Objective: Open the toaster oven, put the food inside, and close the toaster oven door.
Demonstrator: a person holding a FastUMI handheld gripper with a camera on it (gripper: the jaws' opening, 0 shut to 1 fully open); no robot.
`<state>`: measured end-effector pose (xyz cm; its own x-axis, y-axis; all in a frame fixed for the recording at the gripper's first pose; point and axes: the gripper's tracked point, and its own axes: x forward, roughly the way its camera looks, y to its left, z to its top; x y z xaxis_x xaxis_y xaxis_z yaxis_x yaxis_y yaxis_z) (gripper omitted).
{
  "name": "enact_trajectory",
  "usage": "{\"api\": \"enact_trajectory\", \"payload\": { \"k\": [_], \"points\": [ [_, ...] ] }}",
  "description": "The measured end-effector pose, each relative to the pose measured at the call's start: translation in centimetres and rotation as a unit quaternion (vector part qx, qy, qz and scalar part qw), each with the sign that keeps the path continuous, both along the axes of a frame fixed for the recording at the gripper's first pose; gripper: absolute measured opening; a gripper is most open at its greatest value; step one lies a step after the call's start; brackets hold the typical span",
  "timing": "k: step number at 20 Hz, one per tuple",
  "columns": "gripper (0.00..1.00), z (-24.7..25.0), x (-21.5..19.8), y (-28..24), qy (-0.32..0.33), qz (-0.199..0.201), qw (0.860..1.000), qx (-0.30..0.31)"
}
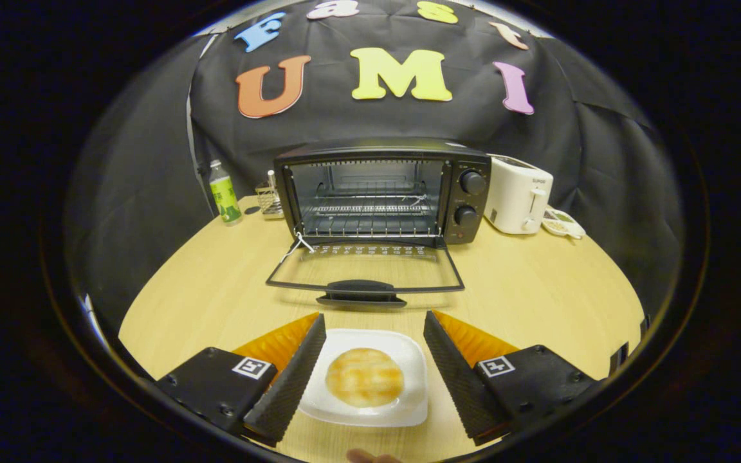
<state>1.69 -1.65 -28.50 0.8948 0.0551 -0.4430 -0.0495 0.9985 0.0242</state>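
Fingers (pixel 374 370) of ridged, wedge-shaped form stand wide apart, gripping nothing; between them lies a square white plate (pixel 409 360) bearing a round, golden bun (pixel 365 377), neither finger touching it. Beyond, on the pale wood-grain counter (pixel 538 289), the black toaster oven (pixel 383 190) stands open, its glass door (pixel 365 268) folded flat towards the fingers, wire rack bare. Right of it sits a white toaster (pixel 517 194); left, a green-labelled bottle (pixel 224 193), near the counter's far edge.

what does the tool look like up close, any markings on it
The tool has two wedge-shaped fingers whose inner faces carry a fine ribbed texture. Each finger sits on a blocky mount with screws, topped by a small square black-and-white marker tag. The fingers stand apart, open either side of the plate.
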Motion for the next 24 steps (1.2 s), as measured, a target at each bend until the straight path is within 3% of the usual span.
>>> {"api": "enact_trajectory", "payload": {
  "k": [6, 11, 14, 24],
  "points": [
    [1.0, -2.2, -2.3, -0.9, -0.049, -0.047, 0.997, 0.028],
    [1.0, -2.9, -3.1, -0.2, -0.099, -0.05, 0.994, 0.007],
    [1.0, -4.9, -3.4, 1.2, -0.075, -0.03, 0.997, -0.002],
    [1.0, -8.0, -2.5, 0.6, 0.013, -0.052, 0.999, 0.005]
  ]
}}
